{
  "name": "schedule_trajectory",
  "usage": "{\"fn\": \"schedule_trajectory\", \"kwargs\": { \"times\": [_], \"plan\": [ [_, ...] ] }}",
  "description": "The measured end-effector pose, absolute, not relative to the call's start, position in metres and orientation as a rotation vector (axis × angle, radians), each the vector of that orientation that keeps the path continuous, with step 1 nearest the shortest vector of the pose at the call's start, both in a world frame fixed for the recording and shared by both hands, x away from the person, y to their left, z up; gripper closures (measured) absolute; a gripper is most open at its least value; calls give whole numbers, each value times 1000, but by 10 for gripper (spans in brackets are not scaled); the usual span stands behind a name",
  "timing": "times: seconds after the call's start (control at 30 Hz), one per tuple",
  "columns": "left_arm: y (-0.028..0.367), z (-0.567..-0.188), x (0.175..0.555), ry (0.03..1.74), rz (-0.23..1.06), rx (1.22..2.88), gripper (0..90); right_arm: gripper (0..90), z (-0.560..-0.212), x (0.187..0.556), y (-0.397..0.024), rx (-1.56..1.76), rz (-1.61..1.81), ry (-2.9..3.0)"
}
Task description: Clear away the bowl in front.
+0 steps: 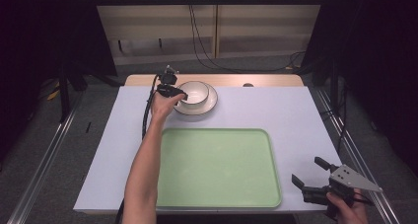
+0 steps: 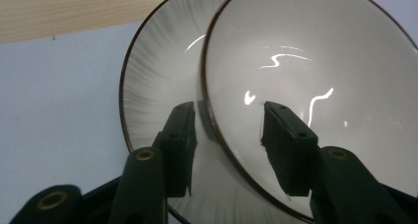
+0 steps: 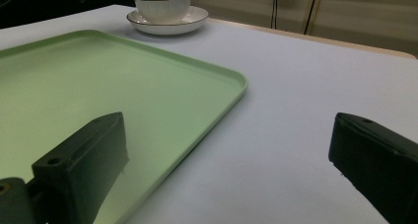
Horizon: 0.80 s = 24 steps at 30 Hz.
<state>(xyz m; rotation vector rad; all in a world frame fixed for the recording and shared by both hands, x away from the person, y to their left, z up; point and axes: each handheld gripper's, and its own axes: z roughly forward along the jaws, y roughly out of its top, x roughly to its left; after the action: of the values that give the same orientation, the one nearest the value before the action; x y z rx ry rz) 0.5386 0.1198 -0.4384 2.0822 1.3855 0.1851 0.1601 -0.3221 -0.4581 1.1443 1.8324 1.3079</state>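
Bowl (image 1: 195,92) on its plate (image 1: 211,104), at the far edge of the desk (image 1: 296,115), is being grasped: the left gripper (image 2: 229,135) straddles the near rim, jaws partly closed, one inside, one outside, apparently not yet pinching. Next it likely needs a firm squeeze, then a level lift toward the green tray (image 1: 217,167). The right gripper (image 1: 309,177) waits with jaws wide and empty. No writing is readable.
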Motion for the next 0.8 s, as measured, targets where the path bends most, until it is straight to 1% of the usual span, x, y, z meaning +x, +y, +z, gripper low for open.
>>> {"fn": "schedule_trajectory", "kwargs": {
  "times": [0.03, 0.07, 0.1, 0.13, 0.17, 0.27, 0.3, 0.43, 0.5, 0.6, 0.67, 0.8],
  "plan": [
    [121, -440, 540, 1395, 176, 2087, 595, 9, -458, 160, -322, 1144, 1309, 1832],
    [122, -440, 541, 1390, 168, 2099, 614, 9, -458, 160, -322, 1146, 1311, 1830],
    [121, -443, 542, 1405, 164, 2078, 674, 9, -458, 160, -322, 1147, 1310, 1827],
    [121, -443, 542, 1405, 164, 2078, 680, 9, -458, 160, -322, 1147, 1310, 1827],
    [121, -445, 544, 1425, 136, 2050, 683, 9, -459, 160, -322, 1147, 1308, 1826],
    [123, -446, 547, 1425, 111, 2052, 704, 9, -459, 160, -322, 1145, 1306, 1832],
    [122, -447, 547, 1447, 98, 2021, 721, 9, -459, 160, -322, 1145, 1307, 1831],
    [123, -449, 549, 1446, 90, 2034, 783, 9, -459, 160, -321, 1139, 1306, 1840],
    [122, -452, 549, 1477, 66, 1987, 794, 9, -459, 160, -322, 1143, 1307, 1833],
    [125, -452, 550, 1475, 48, 1995, 797, 9, -459, 160, -322, 1142, 1308, 1834],
    [125, -453, 550, 1514, 44, 1937, 814, 9, -459, 160, -322, 1142, 1309, 1835],
    [127, -452, 551, 1508, 25, 1948, 819, 8, -459, 160, -322, 1143, 1309, 1834]
  ]
}}
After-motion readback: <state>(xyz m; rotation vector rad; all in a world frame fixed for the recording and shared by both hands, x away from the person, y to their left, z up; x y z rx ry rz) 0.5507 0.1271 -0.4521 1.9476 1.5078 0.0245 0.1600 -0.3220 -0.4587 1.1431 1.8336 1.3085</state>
